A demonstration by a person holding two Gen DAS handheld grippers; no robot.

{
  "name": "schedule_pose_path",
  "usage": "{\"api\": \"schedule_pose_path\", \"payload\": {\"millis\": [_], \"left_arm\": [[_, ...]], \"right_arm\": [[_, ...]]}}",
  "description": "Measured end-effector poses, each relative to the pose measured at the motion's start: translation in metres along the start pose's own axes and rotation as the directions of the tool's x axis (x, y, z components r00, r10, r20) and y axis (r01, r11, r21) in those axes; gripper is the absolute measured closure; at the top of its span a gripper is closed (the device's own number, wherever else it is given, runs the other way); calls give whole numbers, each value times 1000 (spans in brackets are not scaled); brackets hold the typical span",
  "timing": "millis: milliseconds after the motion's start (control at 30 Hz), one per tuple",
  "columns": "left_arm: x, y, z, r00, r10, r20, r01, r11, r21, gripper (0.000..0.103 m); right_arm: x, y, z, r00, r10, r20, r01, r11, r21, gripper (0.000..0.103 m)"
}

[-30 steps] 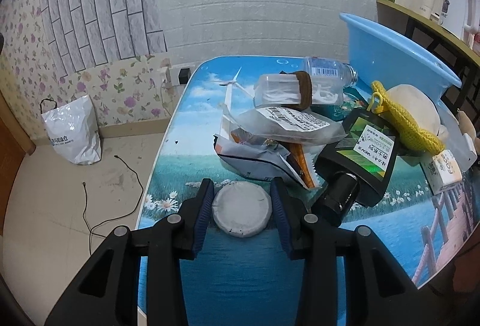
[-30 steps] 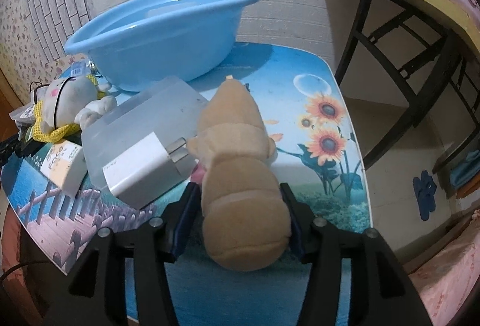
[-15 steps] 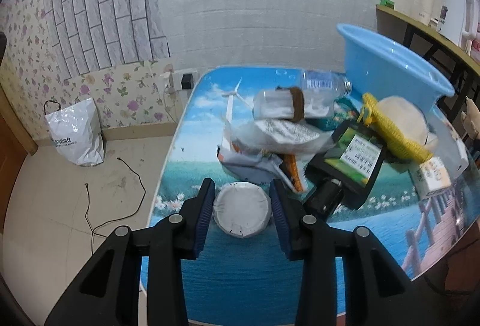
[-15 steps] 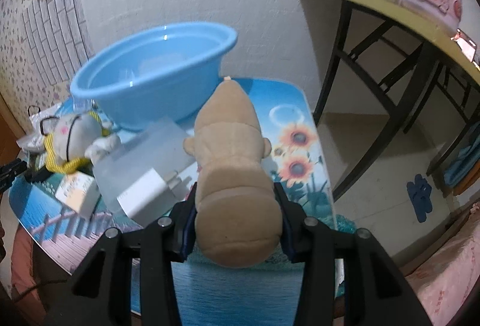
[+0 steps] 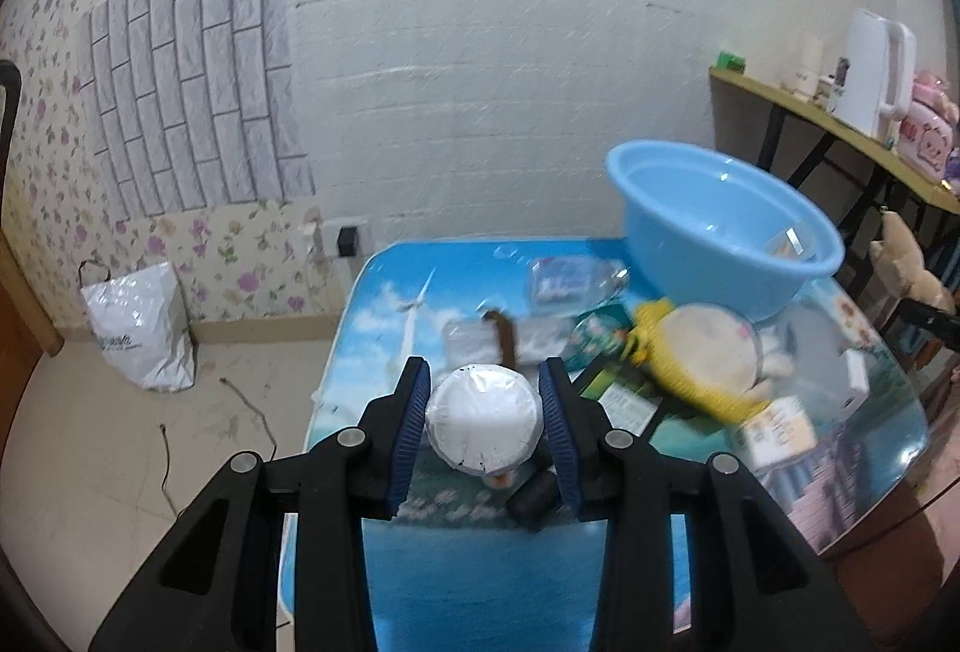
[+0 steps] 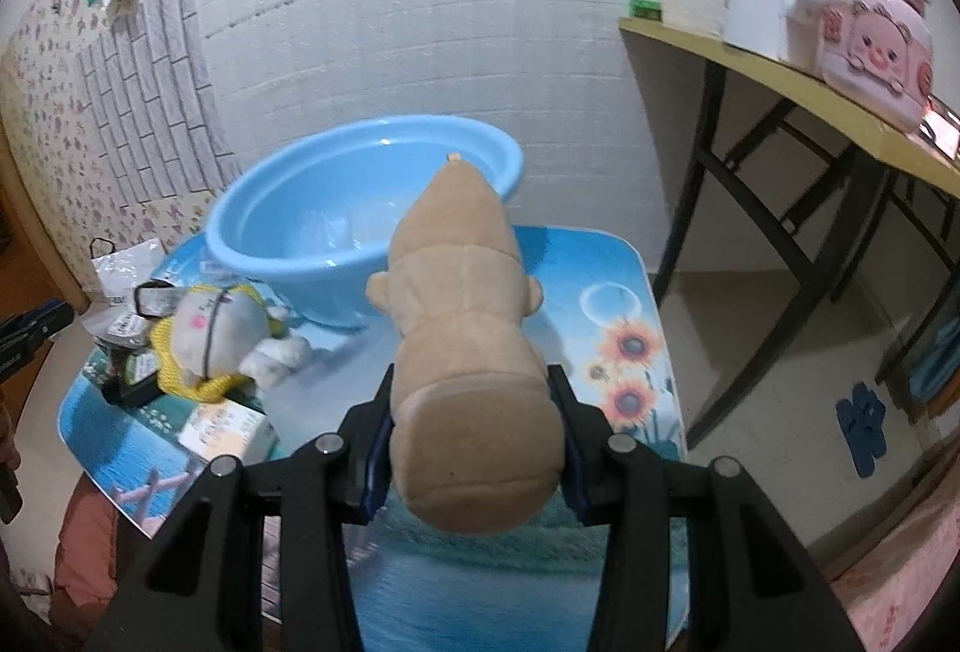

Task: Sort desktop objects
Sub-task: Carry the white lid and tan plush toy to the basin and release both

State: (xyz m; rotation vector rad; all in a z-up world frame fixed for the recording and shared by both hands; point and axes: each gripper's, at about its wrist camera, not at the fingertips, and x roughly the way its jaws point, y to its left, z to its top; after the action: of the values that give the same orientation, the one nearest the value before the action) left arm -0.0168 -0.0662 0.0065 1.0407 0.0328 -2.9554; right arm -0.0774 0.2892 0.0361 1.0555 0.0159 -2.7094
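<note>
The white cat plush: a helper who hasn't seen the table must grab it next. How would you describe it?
Start at the blue basin on the table. Just in front of it, toward the cluttered side, lies the white cat plush on something yellow knitted. It is the only white soft toy; the tan plush is in the right gripper.

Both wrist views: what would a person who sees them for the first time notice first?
In the right wrist view, the tan plush toy fills the middle, clamped in the right tongs, with the blue basin on the table behind it. In the left wrist view, the left tongs hold a round white disc above the cluttered table.
</note>
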Motion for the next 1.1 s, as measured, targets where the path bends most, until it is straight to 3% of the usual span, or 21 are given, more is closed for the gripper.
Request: {"api": "schedule_pose_path", "payload": {"millis": [633, 1100], "left_arm": [[34, -82, 71, 989, -137, 49, 132, 987, 90, 66], [96, -149, 91, 970, -240, -36, 243, 953, 180, 66]], "right_arm": [[30, 22, 46, 990, 133, 55, -130, 990, -52, 60], [74, 28, 64, 985, 169, 13, -168, 983, -68, 60]]}}
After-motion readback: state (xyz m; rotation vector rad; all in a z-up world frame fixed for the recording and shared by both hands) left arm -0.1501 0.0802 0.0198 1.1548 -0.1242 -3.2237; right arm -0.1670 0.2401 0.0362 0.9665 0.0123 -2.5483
